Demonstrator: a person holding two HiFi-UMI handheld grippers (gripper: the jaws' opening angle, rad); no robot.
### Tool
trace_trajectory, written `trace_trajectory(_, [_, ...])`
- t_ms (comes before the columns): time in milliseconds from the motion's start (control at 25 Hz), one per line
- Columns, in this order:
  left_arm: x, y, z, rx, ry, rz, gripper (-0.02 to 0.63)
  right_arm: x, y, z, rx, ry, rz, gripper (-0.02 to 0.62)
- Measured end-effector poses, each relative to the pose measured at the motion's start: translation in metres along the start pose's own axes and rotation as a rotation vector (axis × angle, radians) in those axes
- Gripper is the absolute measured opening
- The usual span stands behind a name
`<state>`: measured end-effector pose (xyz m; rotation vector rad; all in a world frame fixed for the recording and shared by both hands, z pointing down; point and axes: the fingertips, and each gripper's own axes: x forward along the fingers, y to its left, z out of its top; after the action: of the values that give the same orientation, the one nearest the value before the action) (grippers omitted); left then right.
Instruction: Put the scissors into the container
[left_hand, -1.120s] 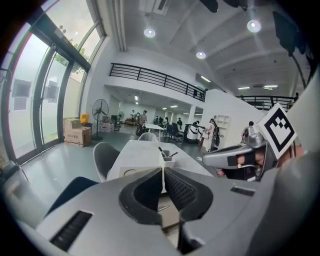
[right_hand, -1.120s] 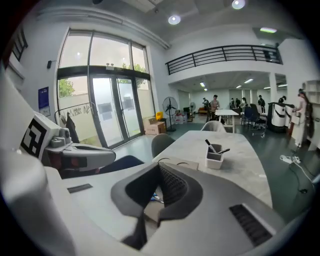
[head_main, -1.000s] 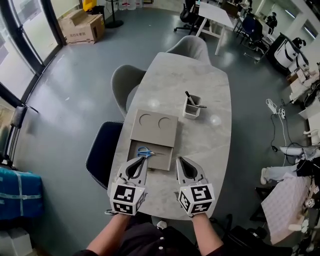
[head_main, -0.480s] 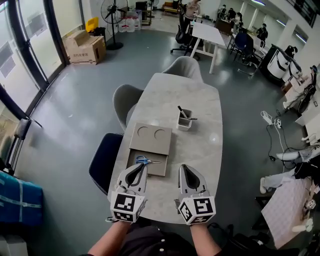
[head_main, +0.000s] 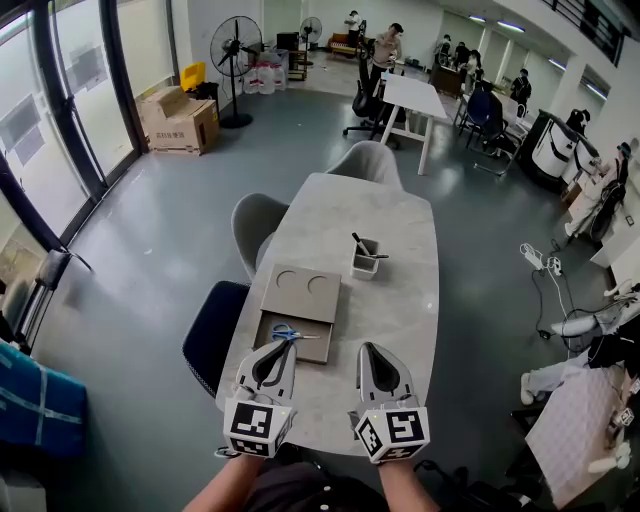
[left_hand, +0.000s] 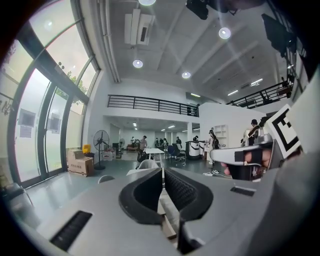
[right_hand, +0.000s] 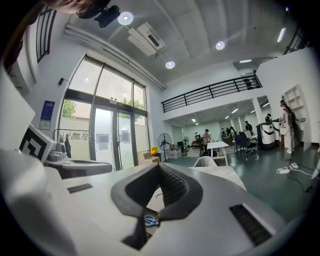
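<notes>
Two grippers hover side by side over your end of the table, both aimed forward, a ready stance by the look of it. The left gripper has its jaws together on nothing, and so does the right gripper. You will need to open one before any pickup.

Just past the left tip, the scissors lie flat on the lower step of a grey tray, blue handles to your left, blades to the right. That makes your left side the natural reach.

Farther up and to the right, well apart from them, the container stands upright with its top open. Pens already lean inside, so room looks limited.
</notes>
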<state>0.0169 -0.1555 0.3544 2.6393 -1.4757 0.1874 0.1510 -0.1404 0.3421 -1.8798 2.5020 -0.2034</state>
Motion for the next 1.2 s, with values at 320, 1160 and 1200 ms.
trace_trajectory(320, [-0.012, -0.012, 0.01, 0.009, -0.035, 0.015, 0.025, -0.018, -0.005, 0.005, -0.009, -0.016, -0.013, -0.003])
trace_trajectory(1160, [-0.019, -0.005, 0.006, 0.006, -0.031, 0.04, 0.025, -0.021, -0.004, 0.004, -0.022, -0.004, -0.014, -0.005])
trace_trajectory(1200, [-0.019, -0.004, 0.005, 0.006, -0.03, 0.04, 0.025, -0.02, -0.004, 0.003, -0.022, -0.004, -0.015, -0.005])
